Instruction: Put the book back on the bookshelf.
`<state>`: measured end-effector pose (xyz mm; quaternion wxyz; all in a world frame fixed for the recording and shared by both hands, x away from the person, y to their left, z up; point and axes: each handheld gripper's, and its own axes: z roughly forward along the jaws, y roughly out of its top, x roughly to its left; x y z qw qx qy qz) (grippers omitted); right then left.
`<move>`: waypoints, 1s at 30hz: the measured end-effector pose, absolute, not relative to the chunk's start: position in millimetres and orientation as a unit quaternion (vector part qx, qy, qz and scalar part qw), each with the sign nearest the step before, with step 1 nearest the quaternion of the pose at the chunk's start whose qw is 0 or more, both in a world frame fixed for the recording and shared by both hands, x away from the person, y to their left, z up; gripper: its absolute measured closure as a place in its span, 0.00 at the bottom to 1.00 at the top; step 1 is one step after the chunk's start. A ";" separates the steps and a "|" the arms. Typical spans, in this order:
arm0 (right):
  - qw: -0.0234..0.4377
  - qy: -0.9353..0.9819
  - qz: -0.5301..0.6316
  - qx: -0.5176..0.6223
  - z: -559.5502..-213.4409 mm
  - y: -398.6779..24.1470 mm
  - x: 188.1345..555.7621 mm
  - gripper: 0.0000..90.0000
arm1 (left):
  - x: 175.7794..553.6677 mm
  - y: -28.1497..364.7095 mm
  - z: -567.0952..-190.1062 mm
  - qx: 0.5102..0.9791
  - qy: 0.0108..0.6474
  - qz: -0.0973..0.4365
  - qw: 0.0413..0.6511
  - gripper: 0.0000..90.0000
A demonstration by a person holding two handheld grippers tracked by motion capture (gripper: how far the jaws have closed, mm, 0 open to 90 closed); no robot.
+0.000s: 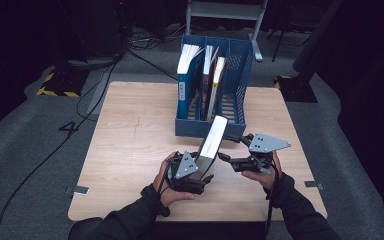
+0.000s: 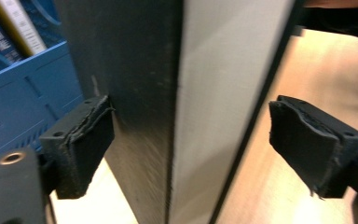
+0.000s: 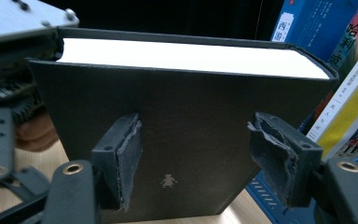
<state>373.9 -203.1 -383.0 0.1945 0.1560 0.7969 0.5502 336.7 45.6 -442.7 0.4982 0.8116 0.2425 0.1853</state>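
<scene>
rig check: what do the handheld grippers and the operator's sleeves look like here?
Left gripper and right gripper: black bodies, each topped by a grey three-cornered plate with dark holes. Jaw pads are black foam, frayed at the edges. A black cable trails from each. The person wears dark long sleeves.

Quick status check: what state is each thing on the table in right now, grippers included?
Black book: closed, tilted, top toward the file rack.
Left gripper: open, jaws either side of the book's lower end, right pad clear of it.
Right gripper: open, jaws in front of the book's cover.
Blue file rack: upright, three books standing inside.
</scene>
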 end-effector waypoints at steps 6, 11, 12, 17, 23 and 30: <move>0.194 0.800 0.547 0.154 -383.7 -196.2 377.6 0.36 | 347.7 40.9 -448.7 0.788 0.279 0.202 0.510 0.25; 0.194 0.803 0.541 0.159 -385.3 -196.5 381.0 0.36 | 347.2 45.9 -448.8 0.788 0.273 0.202 0.513 0.32; 0.193 0.803 0.541 0.161 -385.6 -198.7 382.8 0.35 | 347.3 48.5 -448.9 0.788 0.271 0.205 0.514 0.37; 0.186 0.798 0.545 0.178 -385.9 -214.0 390.2 0.35 | 351.2 69.1 -447.2 0.789 0.264 0.205 0.516 0.52; 0.180 0.805 0.537 0.178 -386.3 -227.1 397.1 0.32 | 358.6 88.0 -444.5 0.804 0.219 0.163 0.529 0.58; 0.156 0.820 0.528 0.156 -386.8 -227.0 400.8 0.30 | 363.9 102.0 -442.3 0.821 0.161 0.109 0.537 0.58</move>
